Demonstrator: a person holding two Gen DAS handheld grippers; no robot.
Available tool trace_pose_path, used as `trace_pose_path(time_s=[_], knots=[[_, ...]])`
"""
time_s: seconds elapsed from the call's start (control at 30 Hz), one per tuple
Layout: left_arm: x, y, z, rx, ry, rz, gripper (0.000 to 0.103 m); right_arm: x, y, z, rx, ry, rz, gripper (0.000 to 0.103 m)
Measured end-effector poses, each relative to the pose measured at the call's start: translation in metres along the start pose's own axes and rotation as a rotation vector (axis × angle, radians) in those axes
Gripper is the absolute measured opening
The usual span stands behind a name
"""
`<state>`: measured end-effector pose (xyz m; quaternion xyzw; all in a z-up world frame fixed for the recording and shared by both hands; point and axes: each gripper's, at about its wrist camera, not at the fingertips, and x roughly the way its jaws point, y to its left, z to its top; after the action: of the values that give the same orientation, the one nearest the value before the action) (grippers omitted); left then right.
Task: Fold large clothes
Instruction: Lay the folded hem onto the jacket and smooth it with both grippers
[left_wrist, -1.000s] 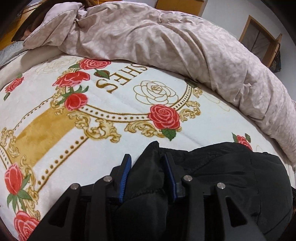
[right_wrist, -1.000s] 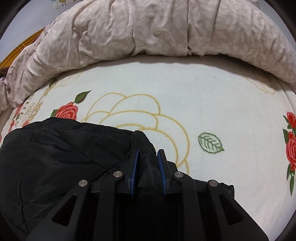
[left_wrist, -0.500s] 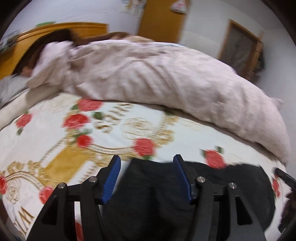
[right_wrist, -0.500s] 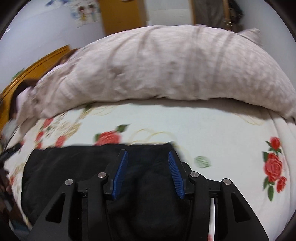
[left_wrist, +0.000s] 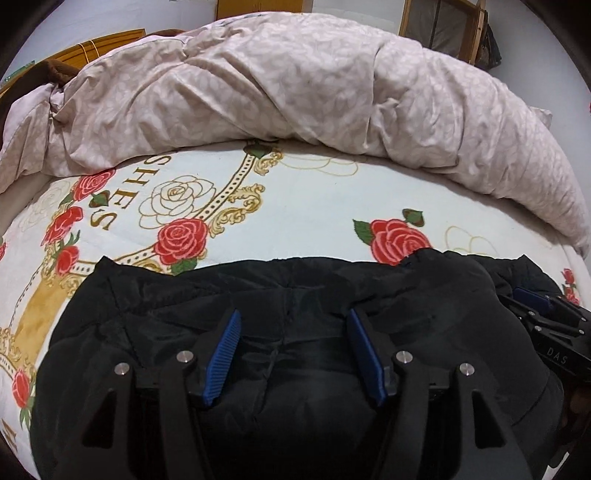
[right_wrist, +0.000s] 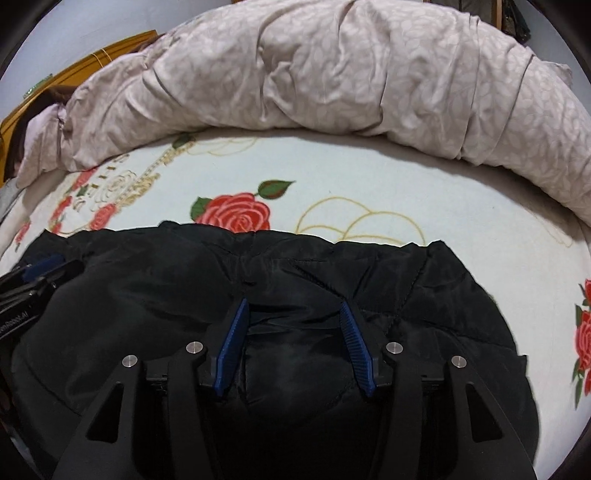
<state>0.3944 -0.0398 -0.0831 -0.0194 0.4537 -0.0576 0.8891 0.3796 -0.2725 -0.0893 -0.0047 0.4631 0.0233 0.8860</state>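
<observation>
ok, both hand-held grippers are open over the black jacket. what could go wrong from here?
1. The black puffer jacket is slippery and puffy; with both hand-held grippers' jaws just opened and nothing pinched, the fold could spring open.
2. The left hand-held gripper and right hand-held gripper are close together over the garment; a regrasp could make them collide.
3. The far edge looks uneven on the rose-print blanket, so the next fold may come out skewed.

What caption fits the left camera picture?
Open left gripper above a black jacket on a rose blanket.
</observation>
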Motion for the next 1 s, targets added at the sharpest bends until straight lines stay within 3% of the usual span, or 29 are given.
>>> trace_pose_path(time_s=[0.2,0.33,0.47,0.57,0.63,1.0], knots=[[0.006,-0.005,-0.002,0.013,0.004,0.025,0.063,0.003,-0.001,0.003,0.001,-0.001,-0.008,0.052],[-0.007,-0.004,0.005,0.038,0.027,0.017,0.063,-0.027,-0.006,0.009,0.01,-0.035,-0.019,0.052],[-0.035,0.023,0.012,0.041,-0.037,0.031,0.063,-0.047,-0.031,0.009,0.018,-0.069,-0.068,0.052],[-0.027,0.054,0.012,0.005,-0.027,0.096,0.063,-0.028,-0.055,0.001,0.046,-0.01,-0.111,0.052],[-0.015,0.071,0.009,-0.055,0.001,0.083,0.063,-0.015,-0.061,-0.002,0.064,0.008,-0.107,0.052],[0.024,0.065,0.002,-0.051,-0.013,0.089,0.063,0.02,-0.063,0.002,0.065,0.004,-0.141,0.052]])
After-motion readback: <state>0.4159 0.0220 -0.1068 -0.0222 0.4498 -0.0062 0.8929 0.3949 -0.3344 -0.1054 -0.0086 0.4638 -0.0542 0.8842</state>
